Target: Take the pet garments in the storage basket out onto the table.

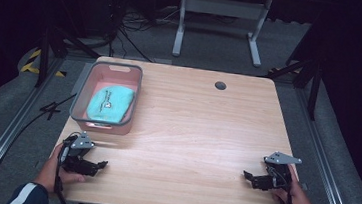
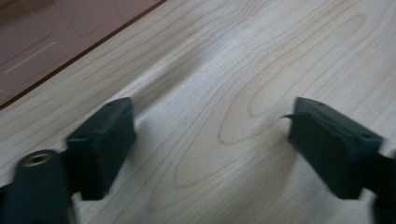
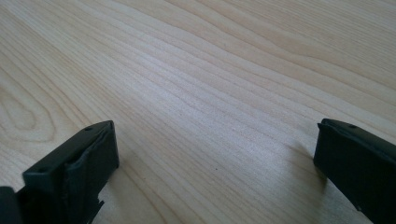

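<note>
At the far left of the table (image 1: 191,133) we find a pink bin with a grey rim (image 1: 80,92), standing near the table's left edge, and lying flat inside it a folded turquoise cloth (image 1: 110,104) with a small dark print on top; the cloth is wholly within the bin and touched by neither gripper. Just in front of the bin, at the near left corner, we note the left gripper (image 1: 100,165) held in the person's left hand (image 1: 54,170), pointing toward the table's centre; in the left gripper view its jaws stand wide apart over bare wood with nothing between them, and a corner of the pink bin shows at upper left. The middle of the table is plain wood grain. At the near right we record the right gripper (image 1: 248,177) in the right hand (image 1: 296,196), pointing inward toward the left one; the right gripper view shows its jaws likewise spread, gripping nothing
</note>
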Available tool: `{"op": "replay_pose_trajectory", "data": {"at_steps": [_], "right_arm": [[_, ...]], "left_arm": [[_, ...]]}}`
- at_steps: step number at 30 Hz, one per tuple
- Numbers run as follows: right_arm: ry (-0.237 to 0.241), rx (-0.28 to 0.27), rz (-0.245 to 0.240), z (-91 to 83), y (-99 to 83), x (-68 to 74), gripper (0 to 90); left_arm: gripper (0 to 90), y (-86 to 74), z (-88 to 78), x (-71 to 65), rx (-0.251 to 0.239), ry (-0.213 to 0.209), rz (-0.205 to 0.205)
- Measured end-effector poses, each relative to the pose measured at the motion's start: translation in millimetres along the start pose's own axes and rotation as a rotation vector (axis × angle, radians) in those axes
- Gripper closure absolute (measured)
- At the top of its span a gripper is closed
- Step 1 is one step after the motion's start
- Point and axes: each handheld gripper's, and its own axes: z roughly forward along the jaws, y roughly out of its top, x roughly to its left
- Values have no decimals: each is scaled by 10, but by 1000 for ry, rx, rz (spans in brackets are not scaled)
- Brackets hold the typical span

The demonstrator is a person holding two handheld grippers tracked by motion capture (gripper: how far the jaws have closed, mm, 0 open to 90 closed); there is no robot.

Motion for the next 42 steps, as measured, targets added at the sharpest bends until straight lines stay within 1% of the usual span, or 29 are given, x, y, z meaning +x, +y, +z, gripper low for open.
{"op": "replay_pose_trajectory", "data": {"at_steps": [1,2,3,5,6,7,9,11,14,15,16,17,18,19,20,22,24,28,29,30,31,33,35,36,38,39,40,42], "right_arm": [[0,0,0,0,0,0,3],[0,0,0,0,0,0,3],[0,0,0,0,0,0,2],[0,0,0,0,0,0,2],[0,0,0,0,0,0,3],[0,0,0,0,0,0,2],[0,0,0,0,0,0,3],[1,0,-1,0,0,0,2],[0,0,-1,0,0,0,3],[0,0,0,-1,-1,0,3],[0,0,0,-1,-1,0,3],[0,0,0,-1,-1,0,3],[-1,0,0,-2,-1,1,3],[-1,0,0,-2,-2,1,3],[-1,0,0,-2,-2,1,3],[-1,0,0,-2,-2,1,3],[-1,0,0,-2,-2,1,3],[-1,0,0,-2,-2,1,3],[-1,0,0,-2,-2,1,3],[-1,0,0,-1,-2,1,3],[-1,0,0,-2,-2,1,3],[-1,0,0,-2,-2,1,2],[0,0,0,-2,-2,0,3],[0,0,0,-3,-3,0,3],[0,-1,0,-3,-3,0,3],[0,-1,0,-3,-3,0,3],[0,-1,0,-3,-3,0,3],[0,-1,0,-3,-3,0,3]], "left_arm": [[190,7,-18,3,-9,2,10],[169,19,-44,4,-17,5,2],[160,35,-81,13,-25,-8,4],[189,60,-144,19,-50,-7,6],[174,73,-179,19,-56,-2,4],[181,87,-207,24,-61,0,9],[182,108,-258,25,-70,1,16],[185,121,-274,25,-69,5,16],[185,170,-351,22,-71,16,33],[184,179,-372,21,-71,14,31],[184,199,-403,27,-81,13,33],[184,199,-403,27,-81,13,33],[184,224,-439,33,-85,20,35],[184,246,-468,39,-93,18,34],[184,294,-514,47,-100,22,27],[184,356,-565,58,-107,26,36],[183,443,-617,73,-113,42,45],[181,638,-702,130,-109,63,72],[179,685,-714,151,-110,60,67],[178,758,-732,180,-109,68,73],[177,792,-738,190,-105,67,73],[177,886,-745,222,-100,79,83],[175,914,-742,230,-96,77,80],[174,958,-733,244,-88,83,83],[170,1048,-709,302,-81,83,80],[172,1048,-709,302,-81,83,80],[170,1110,-688,345,-74,93,78],[171,1167,-667,393,-78,102,73]]}}
